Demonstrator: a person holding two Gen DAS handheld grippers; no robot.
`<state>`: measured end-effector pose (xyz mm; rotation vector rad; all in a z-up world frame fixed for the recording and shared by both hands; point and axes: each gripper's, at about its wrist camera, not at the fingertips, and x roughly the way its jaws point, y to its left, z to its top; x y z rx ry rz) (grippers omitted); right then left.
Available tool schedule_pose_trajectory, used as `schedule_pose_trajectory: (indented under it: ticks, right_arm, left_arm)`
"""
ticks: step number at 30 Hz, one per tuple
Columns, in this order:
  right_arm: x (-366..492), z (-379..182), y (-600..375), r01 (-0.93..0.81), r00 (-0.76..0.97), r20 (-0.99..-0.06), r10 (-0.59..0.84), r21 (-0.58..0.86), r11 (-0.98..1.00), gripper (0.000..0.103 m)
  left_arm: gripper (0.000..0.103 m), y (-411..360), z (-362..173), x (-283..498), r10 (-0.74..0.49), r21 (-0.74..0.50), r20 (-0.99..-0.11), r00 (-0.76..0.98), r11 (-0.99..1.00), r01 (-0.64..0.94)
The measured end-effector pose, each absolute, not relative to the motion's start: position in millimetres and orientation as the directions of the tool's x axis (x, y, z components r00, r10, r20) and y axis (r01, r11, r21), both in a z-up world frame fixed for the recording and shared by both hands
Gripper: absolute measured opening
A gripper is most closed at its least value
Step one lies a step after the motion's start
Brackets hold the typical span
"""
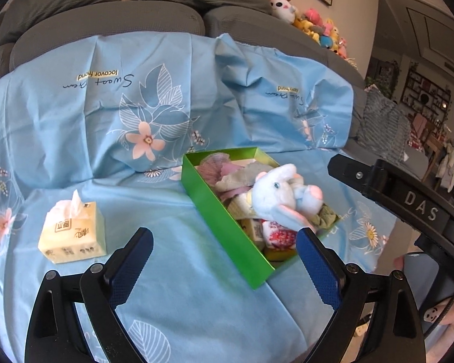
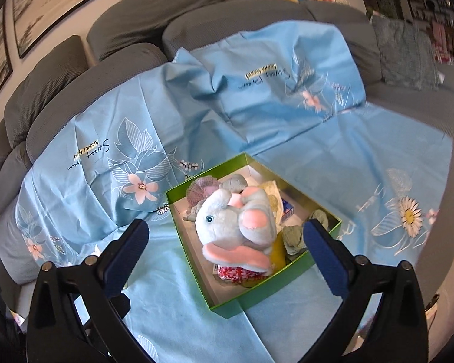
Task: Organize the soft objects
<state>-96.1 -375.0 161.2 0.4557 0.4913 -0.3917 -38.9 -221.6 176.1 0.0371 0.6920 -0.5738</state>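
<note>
A green box [image 1: 227, 230] sits on the blue floral sheet [image 1: 75, 115]. It holds a light blue plush elephant [image 1: 281, 193] on top of several soft cloth items. A yellow tissue pack [image 1: 72, 230] stands on the sheet to the left of the box. My left gripper [image 1: 225, 242] is open and empty, near the box's front left wall. My right gripper [image 2: 225, 233] is open and empty, spread wide above and in front of the box [image 2: 193, 260], with the elephant [image 2: 236, 224] between its fingers in the view.
The sheet [image 2: 317, 139] covers a grey sofa [image 1: 106, 21]. A row of plush toys [image 1: 311, 21] sits on the sofa back at the right. A grey cushion [image 2: 408, 51] lies at the sofa's right end. The right gripper's body [image 1: 420, 208] shows at the right.
</note>
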Motion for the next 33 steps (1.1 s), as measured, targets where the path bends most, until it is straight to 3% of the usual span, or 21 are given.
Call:
schedule_pose_trajectory:
  ticks: [10,33]
  right_arm:
    - [-107,165,-370,0.501,0.787,-0.527,-0.319,0.247,0.829,0.102]
    - [-112,163,-373,0.562,0.734,-0.561,-0.384,0.185,0.806,0.102]
  left_arm:
    - [0.095,-225,179,-49,-0.483,-0.128,-0.624,0.614,0.839,0.529]
    - [0.095,-231,172,-53,-0.542,-0.206,-0.652,0.53,0.799,0.564]
